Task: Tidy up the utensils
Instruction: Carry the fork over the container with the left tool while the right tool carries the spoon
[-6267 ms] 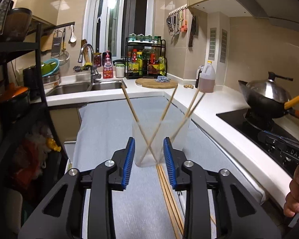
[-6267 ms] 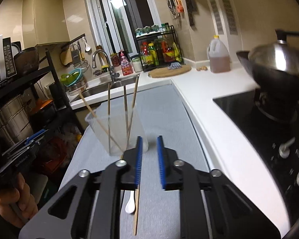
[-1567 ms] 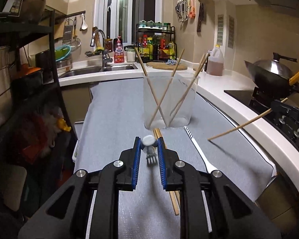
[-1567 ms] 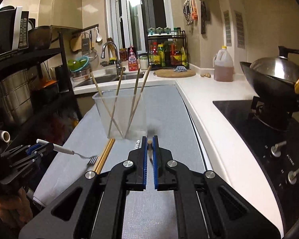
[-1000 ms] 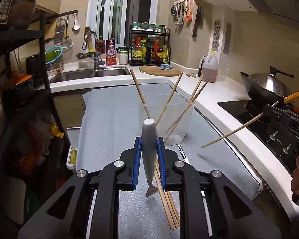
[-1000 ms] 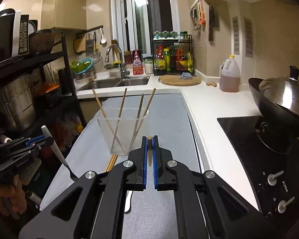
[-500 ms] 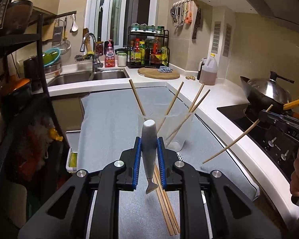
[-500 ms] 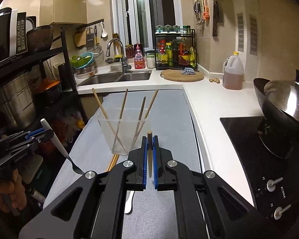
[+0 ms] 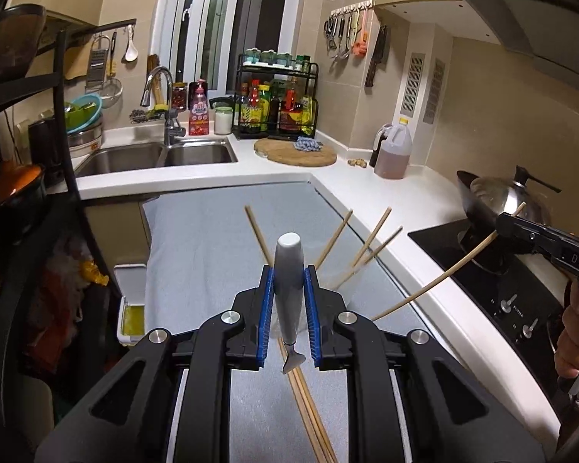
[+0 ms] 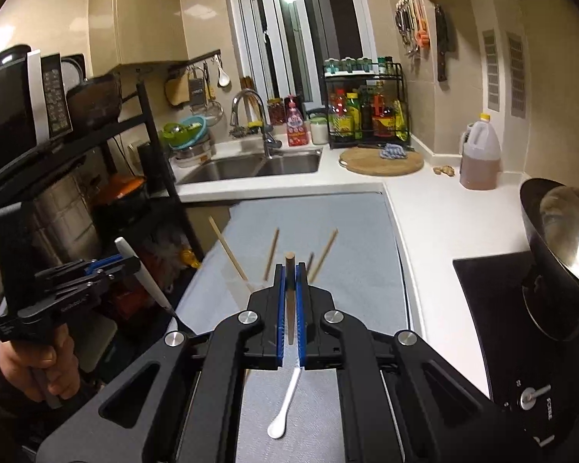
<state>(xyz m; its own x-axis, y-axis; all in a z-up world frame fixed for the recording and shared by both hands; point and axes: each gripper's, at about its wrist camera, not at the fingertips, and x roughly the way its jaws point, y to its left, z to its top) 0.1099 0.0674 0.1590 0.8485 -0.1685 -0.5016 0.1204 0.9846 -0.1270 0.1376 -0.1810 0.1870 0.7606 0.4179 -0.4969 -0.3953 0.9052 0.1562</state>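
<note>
My left gripper [image 9: 288, 289] is shut on a white-handled fork [image 9: 288, 270], handle up and tines hanging down. It hovers above the grey mat [image 9: 212, 239], just before a clear cup [image 9: 347, 281] holding several chopsticks. More chopsticks [image 9: 308, 409] lie on the mat under it. My right gripper [image 10: 288, 281] is shut on one wooden chopstick [image 10: 289, 260], and the cup [image 10: 239, 285] stands ahead to its left. A white spoon [image 10: 285, 409] lies on the mat below. Each view shows the other gripper: the right gripper [image 9: 536, 237] with its chopstick [image 9: 444, 274], the left gripper [image 10: 85, 277] with its fork [image 10: 143, 274].
A wok [image 9: 498, 196] sits on the black stove [image 9: 501, 289] at the right. Beyond the mat are a double sink [image 9: 154, 156], a round cutting board [image 9: 295, 152] and an oil jug [image 9: 393, 152]. A black rack [image 10: 96, 146] stands at the left.
Both grippers have risen with the fork and the chopstick still held. The cup and mat now sit lower in both views.
</note>
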